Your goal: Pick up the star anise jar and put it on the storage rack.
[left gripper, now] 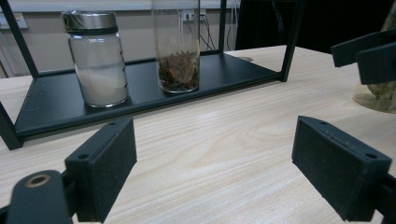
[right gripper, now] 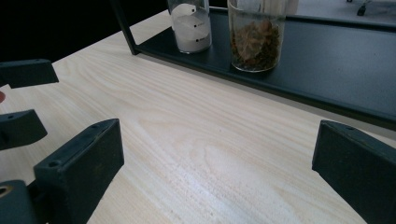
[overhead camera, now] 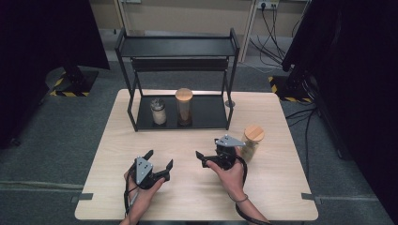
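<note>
You are holding the left tool (overhead camera: 159,165) low over the bare wooden worktop (overhead camera: 197,197), and its jaws are spread wide with nothing between them. Past it, the jar of white powder (overhead camera: 158,111) and the tall jar with the wooden lid (overhead camera: 184,107) are standing side by side on the bottom shelf of the black rack (overhead camera: 213,115). You are holding the right tool (overhead camera: 202,159) near the middle of the worktop, and its jaws are spread wide and empty too. The last jar (overhead camera: 252,140), with a wooden lid, is standing on the worktop just beside your right hand (overhead camera: 232,174), away from the rack. I think you are getting ready to pick it up. Next, turn the right tool toward it and close softly around its glass.
</note>
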